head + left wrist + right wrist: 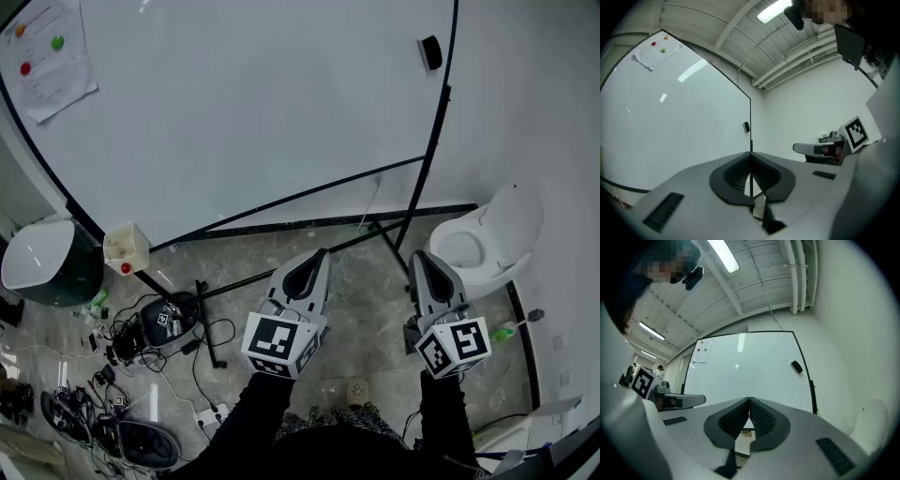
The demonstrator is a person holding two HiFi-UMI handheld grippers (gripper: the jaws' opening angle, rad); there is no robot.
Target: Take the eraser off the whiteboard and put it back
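Note:
A small black eraser [430, 52] sticks to the whiteboard [253, 112] near its upper right edge; it also shows as the eraser [796, 367] in the right gripper view and the eraser [746, 126] in the left gripper view. Both grippers are held level, well short of the board and below the eraser. My left gripper [314, 260] is shut with nothing in it, its tips meeting in its own view [750, 165]. My right gripper [418, 261] is shut and empty too [749, 401].
A paper sheet [49, 52] with coloured magnets hangs at the board's upper left. The board's black stand legs [281, 267] cross the floor ahead. A white bin [487, 239] stands right, a dark green bin [47, 262] left, and cables and devices [141, 337] lie lower left.

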